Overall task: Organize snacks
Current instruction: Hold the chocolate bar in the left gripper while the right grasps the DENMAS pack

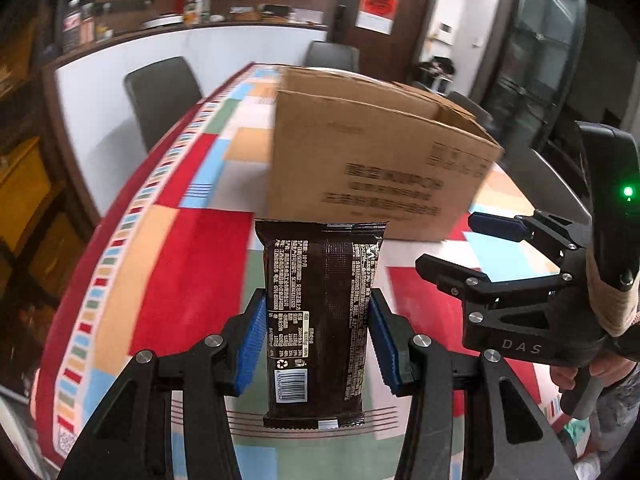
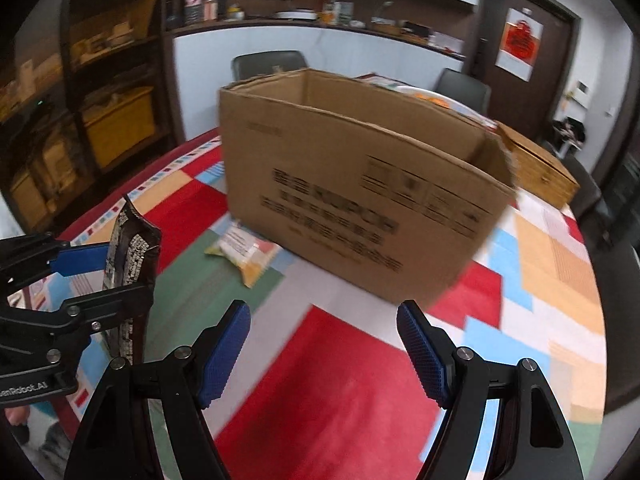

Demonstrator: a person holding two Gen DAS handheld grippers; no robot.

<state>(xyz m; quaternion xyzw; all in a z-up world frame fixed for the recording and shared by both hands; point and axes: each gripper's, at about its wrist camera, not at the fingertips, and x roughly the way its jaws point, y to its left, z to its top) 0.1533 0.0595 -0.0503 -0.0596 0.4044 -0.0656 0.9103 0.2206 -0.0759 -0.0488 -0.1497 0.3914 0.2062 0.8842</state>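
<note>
My left gripper point(image 1: 318, 330) is shut on a dark brown snack packet point(image 1: 322, 320), held above the table with its printed back facing the camera. The packet also shows in the right wrist view point(image 2: 128, 264), clamped in the left gripper point(image 2: 100, 276). An open cardboard box point(image 1: 376, 160) stands on the table ahead of it; it also shows in the right wrist view point(image 2: 360, 196). A yellow snack packet point(image 2: 244, 252) lies on the cloth by the box's near left corner. My right gripper point(image 2: 324, 356) is open and empty, and it shows at the right in the left wrist view point(image 1: 452, 244).
A patchwork tablecloth point(image 2: 340, 392) covers the table. A wooden case point(image 2: 540, 168) sits behind the box at the right. Grey chairs point(image 1: 160, 92) stand round the table. Shelves and a counter line the far wall.
</note>
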